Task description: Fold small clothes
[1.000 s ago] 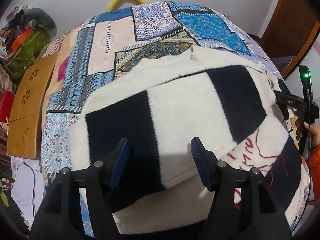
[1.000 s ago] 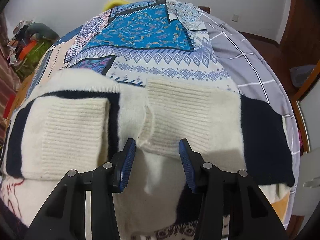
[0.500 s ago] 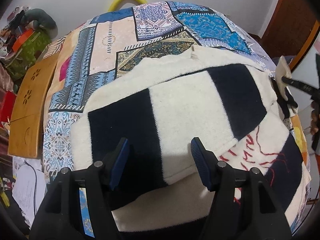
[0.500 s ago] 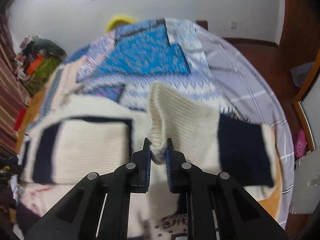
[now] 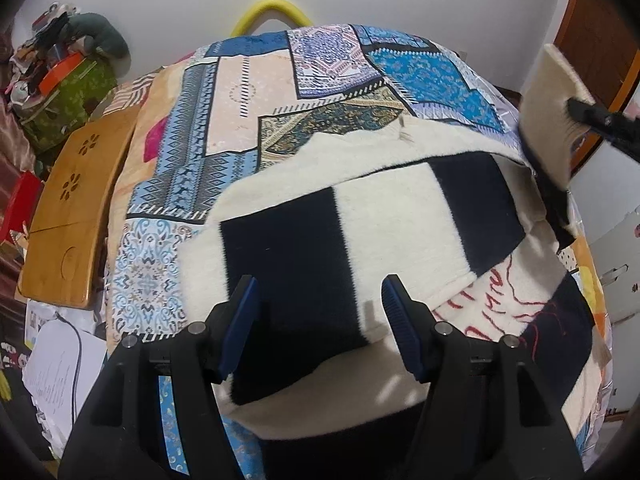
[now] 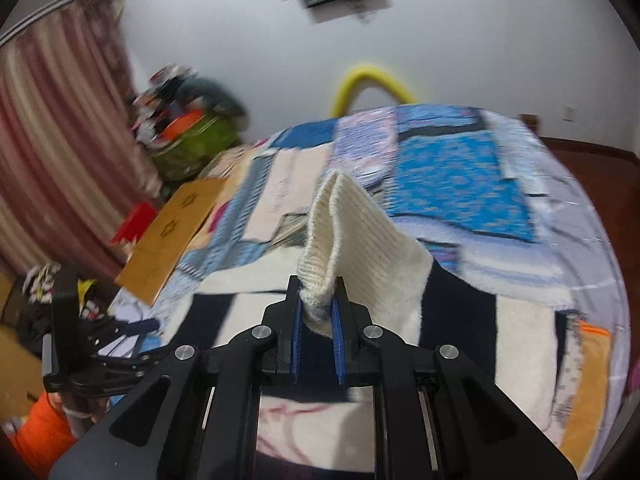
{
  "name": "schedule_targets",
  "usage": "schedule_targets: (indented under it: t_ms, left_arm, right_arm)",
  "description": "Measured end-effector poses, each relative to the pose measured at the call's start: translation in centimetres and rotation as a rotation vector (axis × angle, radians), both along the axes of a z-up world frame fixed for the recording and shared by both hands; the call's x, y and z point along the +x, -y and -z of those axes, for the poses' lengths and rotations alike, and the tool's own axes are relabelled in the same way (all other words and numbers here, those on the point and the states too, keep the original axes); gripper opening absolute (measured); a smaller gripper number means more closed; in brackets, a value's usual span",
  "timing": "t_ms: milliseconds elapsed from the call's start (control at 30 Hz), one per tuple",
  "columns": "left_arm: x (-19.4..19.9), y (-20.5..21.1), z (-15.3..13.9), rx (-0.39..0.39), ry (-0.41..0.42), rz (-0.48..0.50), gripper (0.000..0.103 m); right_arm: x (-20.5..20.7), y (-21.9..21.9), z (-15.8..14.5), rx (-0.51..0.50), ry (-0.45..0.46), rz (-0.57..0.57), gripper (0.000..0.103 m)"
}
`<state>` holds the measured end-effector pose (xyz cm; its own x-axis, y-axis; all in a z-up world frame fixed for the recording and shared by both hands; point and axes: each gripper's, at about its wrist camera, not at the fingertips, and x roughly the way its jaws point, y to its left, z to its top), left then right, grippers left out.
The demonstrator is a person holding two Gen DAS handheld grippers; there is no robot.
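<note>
A fuzzy cream sweater with broad black blocks and thin red stitched lines point(image 5: 400, 232) lies spread on a bed covered by a patchwork-print quilt in blue, peach and white point(image 5: 248, 92). The left hand-held gripper point(image 5: 316, 320) hovers low over the near part of the sweater with its blue-padded fingers point(image 5: 240, 320) spread wide apart and nothing between them; a black block and a cream block of the garment lie directly ahead of and beneath the gap. The right hand-held gripper point(image 6: 316, 320) is clamped on the ribbed cream cuff of the sweater's sleeve point(image 6: 352, 248), its two blue pads pressed against the bunched knit from both sides. The cuff stands up above the fingers in a folded peak, raised off the rest of the garment, with the black band of the sleeve hanging down to the right of it. In the left wrist view the same cuff shows at the upper right edge, lifted above the bed and pinched by the black finger of the right gripper. A wooden lap table with flower-shaped cut-outs point(image 5: 76, 208) sits beside the bed on the left.
</note>
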<state>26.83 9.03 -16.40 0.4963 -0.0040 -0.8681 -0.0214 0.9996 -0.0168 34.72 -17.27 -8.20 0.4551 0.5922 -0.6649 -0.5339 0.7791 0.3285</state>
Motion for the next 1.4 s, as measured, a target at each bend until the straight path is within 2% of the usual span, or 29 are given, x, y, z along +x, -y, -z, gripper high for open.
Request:
schedule_targets:
  t_ms: [200,333,367,467,567,700,867,1033,1200,1267,1333,1400]
  left_arm:
    - [-0.8,-1.0,-0.4,0.006,0.015,-0.028,0.063]
    - [-1.1,-0.5,-0.8,0.046,0.022,-0.004,0.063]
    - [-1.1,-0.3,-0.9,0.049,0.025,0.004,0.063]
    - [-0.9,0.5,-1.3,0.054,0.037,0.018,0.063]
    - [-0.3,1.4,-1.7,0.024,0.037,0.037,0.063]
    - [1.1,2.8,-2.3,-0.027,0.040,0.056,0.063]
    - [3.4,5.0,-1.9,-0.059,0.016,0.083,0.063]
    - [6.1,6.8,-0.2,-0.035,-0.009,0.084,0.063]
    - [8.3,8.1,2.1,-0.062,-0.065,0.092,0.062]
    - [8.7,8.7,2.8,-0.057,-0.065,0.091,0.047]
    - [9.3,9.1,3.5,-0.061,-0.082,0.093,0.026]
    - [9.5,9.2,3.9,-0.080,-0.083,0.085,0.021]
  right_arm:
    - [-0.6,-5.7,5.2,-0.074,-0.091,-0.092,0.012]
    - [-1.3,-7.3,8.9,-0.128,-0.175,-0.113,0.019]
    - [-1.4,-7.4,9.4,-0.138,-0.189,-0.112,0.026]
    - [-1.9,-7.0,9.2,-0.132,-0.194,-0.130,0.037]
    - [-2.4,-6.1,7.2,-0.152,-0.128,-0.128,0.050]
    - [-2.7,-3.7,4.4,-0.155,-0.023,-0.100,0.057]
    - [-2.8,2.2,2.2,-0.179,0.072,-0.004,0.061]
    - [-2.0,7.9,2.4,-0.235,0.078,0.106,0.063]
    - [-1.1,13.2,4.2,-0.289,0.042,0.217,0.063]
    - [-1.0,14.5,4.9,-0.308,0.040,0.250,0.063]
    - [-0.9,15.6,5.4,-0.311,0.030,0.270,0.063]
    - [-0.7,16.6,6.3,-0.305,0.004,0.291,0.063]
